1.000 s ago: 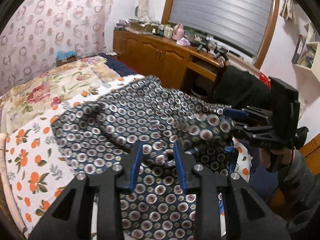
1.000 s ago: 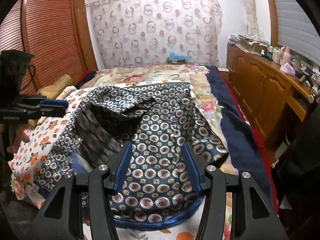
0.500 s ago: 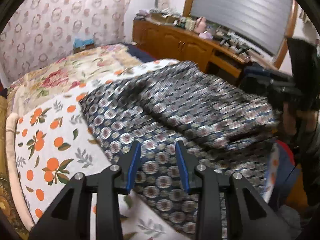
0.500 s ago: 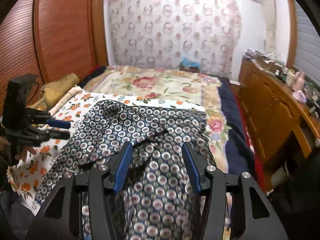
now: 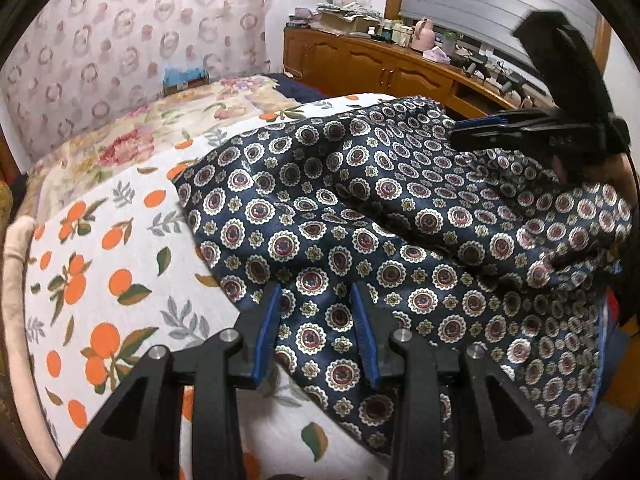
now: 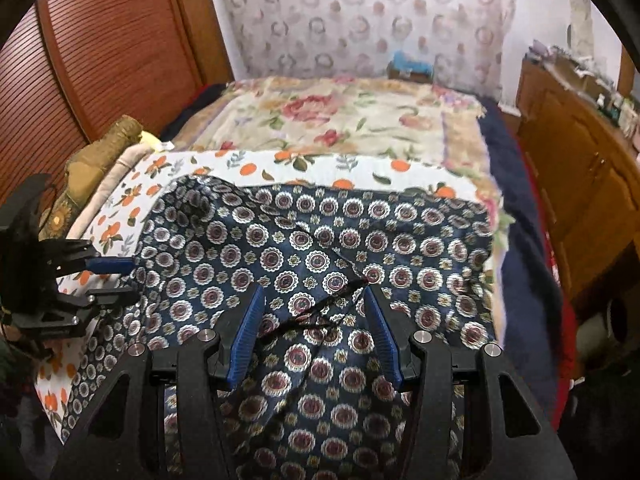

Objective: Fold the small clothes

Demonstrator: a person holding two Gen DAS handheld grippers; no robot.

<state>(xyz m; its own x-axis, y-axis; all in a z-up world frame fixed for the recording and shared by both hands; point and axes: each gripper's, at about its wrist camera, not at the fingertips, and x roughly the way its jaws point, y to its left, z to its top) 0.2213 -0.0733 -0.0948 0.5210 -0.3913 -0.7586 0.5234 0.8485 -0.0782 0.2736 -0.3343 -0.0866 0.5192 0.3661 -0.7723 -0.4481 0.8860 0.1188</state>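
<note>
A navy garment [image 5: 400, 240] printed with round medallions lies spread and rumpled on the bed; it also fills the middle of the right wrist view [image 6: 320, 248]. My left gripper [image 5: 316, 292] hovers open just above its near left part, with nothing pinched between the blue pads. From the right wrist view the left gripper [image 6: 130, 278] sits at the garment's left edge, its jaws apart. My right gripper [image 6: 313, 292] stands open over the middle of the garment, above a dark fold line. The right gripper [image 5: 460, 134] hangs over the far right of the cloth.
An orange-print sheet [image 5: 100, 260] covers the bed, with a floral quilt [image 6: 340, 120] behind it. A wooden sideboard [image 5: 380, 72] with clutter runs along the right. Rolled bedding [image 6: 100, 160] and a slatted wooden wardrobe [image 6: 100, 60] stand at the left.
My left gripper has sunk from over the bunched cloth to the garment's near left part. The right gripper has swung across to the garment's middle. The cloth now lies flatter.
</note>
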